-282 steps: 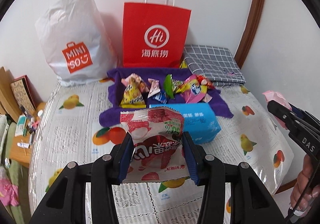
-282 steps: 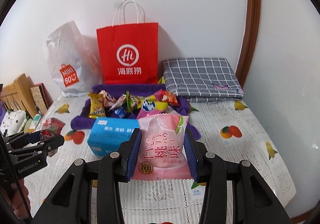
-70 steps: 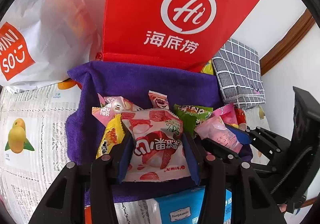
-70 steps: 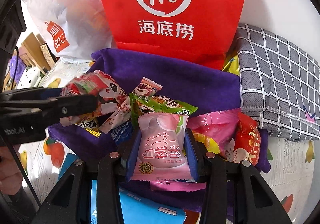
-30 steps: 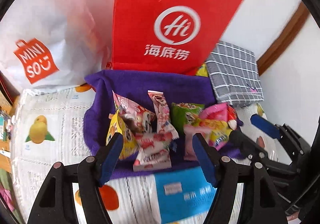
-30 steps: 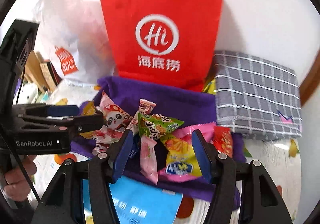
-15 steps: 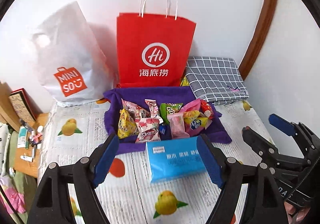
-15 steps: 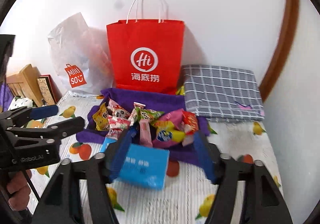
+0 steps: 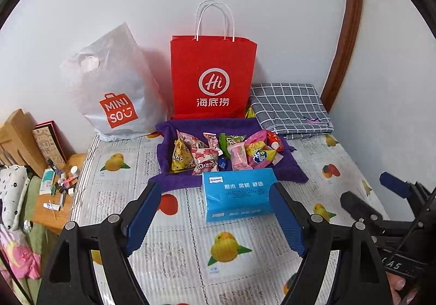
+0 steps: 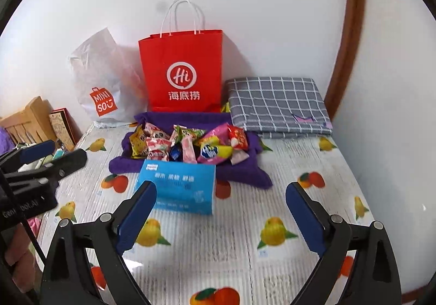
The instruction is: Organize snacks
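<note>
Several snack packets lie piled on a purple towel [image 9: 188,179] [image 10: 242,171] at the back of the table. Among them are a red-and-white lychee packet [image 9: 207,162] [image 10: 158,148] and a pink peach packet [image 9: 238,158] [image 10: 188,151]. My left gripper [image 9: 215,216] is open and empty, well in front of the pile. It shows at the left in the right wrist view [image 10: 54,152]. My right gripper [image 10: 220,211] is open and empty too, in front of the pile. It shows at the right in the left wrist view [image 9: 368,193].
A blue tissue pack [image 9: 237,196] [image 10: 177,185] lies just in front of the towel. A red paper bag [image 9: 212,76] [image 10: 181,70] and a white Miniso bag [image 9: 114,87] [image 10: 103,81] stand against the wall. A folded grey checked cloth [image 9: 288,106] [image 10: 275,103] lies back right. The fruit-print tablecloth [image 9: 190,250] covers the table.
Both grippers held packets over the towel, then opened and left them in the pile. Since then both have drawn back towards the front of the table, jaws open.
</note>
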A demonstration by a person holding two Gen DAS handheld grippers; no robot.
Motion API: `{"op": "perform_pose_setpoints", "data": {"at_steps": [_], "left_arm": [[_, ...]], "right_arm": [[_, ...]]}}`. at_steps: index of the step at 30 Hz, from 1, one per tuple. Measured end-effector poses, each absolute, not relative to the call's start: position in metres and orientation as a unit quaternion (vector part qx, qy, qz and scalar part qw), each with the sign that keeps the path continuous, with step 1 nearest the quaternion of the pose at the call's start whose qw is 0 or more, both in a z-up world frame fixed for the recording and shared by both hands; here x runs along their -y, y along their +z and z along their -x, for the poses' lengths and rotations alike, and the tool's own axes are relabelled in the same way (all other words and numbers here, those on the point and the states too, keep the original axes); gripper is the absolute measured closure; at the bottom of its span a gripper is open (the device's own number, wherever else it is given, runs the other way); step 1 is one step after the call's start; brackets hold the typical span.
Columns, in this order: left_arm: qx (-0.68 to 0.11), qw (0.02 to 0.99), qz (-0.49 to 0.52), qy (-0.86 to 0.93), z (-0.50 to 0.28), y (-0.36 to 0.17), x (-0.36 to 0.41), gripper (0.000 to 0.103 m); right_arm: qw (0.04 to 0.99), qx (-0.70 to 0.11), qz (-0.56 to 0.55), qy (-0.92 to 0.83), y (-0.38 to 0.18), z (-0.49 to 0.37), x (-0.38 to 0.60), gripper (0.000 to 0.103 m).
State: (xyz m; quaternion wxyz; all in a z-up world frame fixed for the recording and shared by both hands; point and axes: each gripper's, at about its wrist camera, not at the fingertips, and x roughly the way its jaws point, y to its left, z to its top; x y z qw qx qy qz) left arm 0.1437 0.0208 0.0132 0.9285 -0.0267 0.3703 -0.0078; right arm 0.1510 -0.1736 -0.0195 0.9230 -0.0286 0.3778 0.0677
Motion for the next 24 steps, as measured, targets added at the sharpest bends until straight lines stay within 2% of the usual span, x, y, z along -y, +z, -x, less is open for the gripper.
{"op": "perform_pose_setpoints", "data": {"at_steps": [24], "left_arm": [[-0.354, 0.935, 0.015, -0.001, -0.101, 0.026, -0.007, 0.023]], "right_arm": [[0.931, -0.359, 0.011, 0.060, -0.001, -0.101, 0.186, 0.008]]}}
